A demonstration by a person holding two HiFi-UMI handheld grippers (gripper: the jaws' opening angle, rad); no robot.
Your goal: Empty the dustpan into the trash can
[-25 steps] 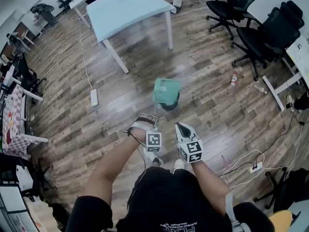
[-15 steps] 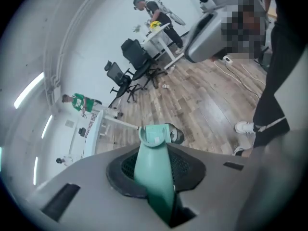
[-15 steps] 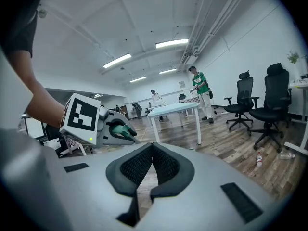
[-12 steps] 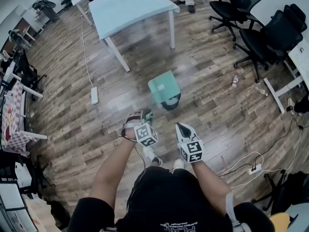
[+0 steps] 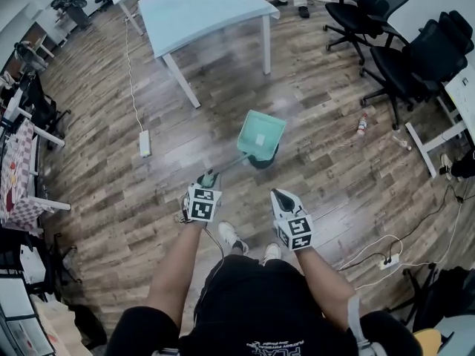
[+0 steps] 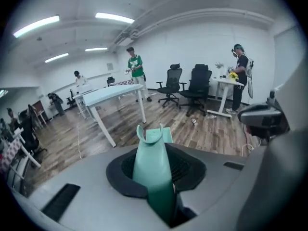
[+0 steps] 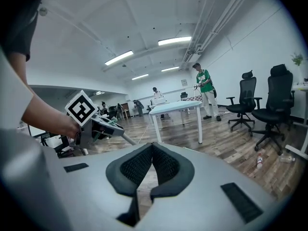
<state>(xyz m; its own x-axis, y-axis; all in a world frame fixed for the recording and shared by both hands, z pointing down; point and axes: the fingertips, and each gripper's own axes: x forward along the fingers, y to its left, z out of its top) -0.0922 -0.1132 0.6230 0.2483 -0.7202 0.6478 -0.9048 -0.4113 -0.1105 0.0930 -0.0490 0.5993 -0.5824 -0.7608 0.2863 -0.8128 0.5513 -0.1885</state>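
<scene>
dustpan [image 5: 260, 134]: smooth mint-green plastic, faint sheen
floor [image 5: 334, 184]: wood-grain planks, glossy, mirroring the ceiling light
table [image 5: 200, 10]: smooth matt pale-blue top, white painted legs
right gripper [image 7: 152, 147]: smooth matt grey plastic shell
pads [image 7: 132, 168]: black, finely ribbed, matt

No legible text or labels.

Room's bright & even, lit by ceiling strip lights [image 6: 114, 17] above the table [image 6: 113, 93]; they leave a pale sheen on the floor [image 5: 297, 102] just in front of the table, and shadows under it are faint. All views are fisheye w/ black corners, lines bend far from the table, and the dustpan [image 6: 153, 177] handle nearest my lens looks soft.
</scene>
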